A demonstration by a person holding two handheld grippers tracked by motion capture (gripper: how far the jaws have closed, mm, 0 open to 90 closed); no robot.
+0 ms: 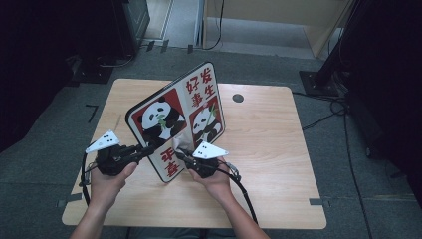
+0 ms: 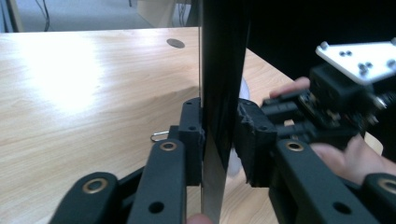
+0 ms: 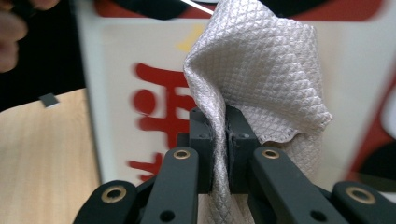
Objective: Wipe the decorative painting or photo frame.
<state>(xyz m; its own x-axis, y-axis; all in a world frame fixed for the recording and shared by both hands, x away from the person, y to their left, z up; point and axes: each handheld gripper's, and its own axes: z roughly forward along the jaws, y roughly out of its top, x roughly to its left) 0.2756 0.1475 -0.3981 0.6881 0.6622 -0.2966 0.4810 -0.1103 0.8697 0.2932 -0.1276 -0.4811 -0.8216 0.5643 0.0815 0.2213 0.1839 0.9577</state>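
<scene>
Wiping the panda board (image 1: 174, 119) with cloth (image 3: 261, 70) pinched in my right gripper (image 3: 219, 135) — my left gripper (image 2: 219, 140) clamps its edge; pressing hard could topple it.

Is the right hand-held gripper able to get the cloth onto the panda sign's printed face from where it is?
Probably yes: the right hand-held gripper holds the cloth right at the panda sign, nothing between.

A light wooden surface (image 1: 278, 149) with a round cable hole (image 1: 238, 98) stands on grey carpeted floor (image 1: 45, 164). Black cables (image 1: 328, 117) trail across the floor at right. Dark equipment stands (image 1: 328, 69) flank it, and pale furniture panels (image 1: 278, 15) rise behind.
</scene>
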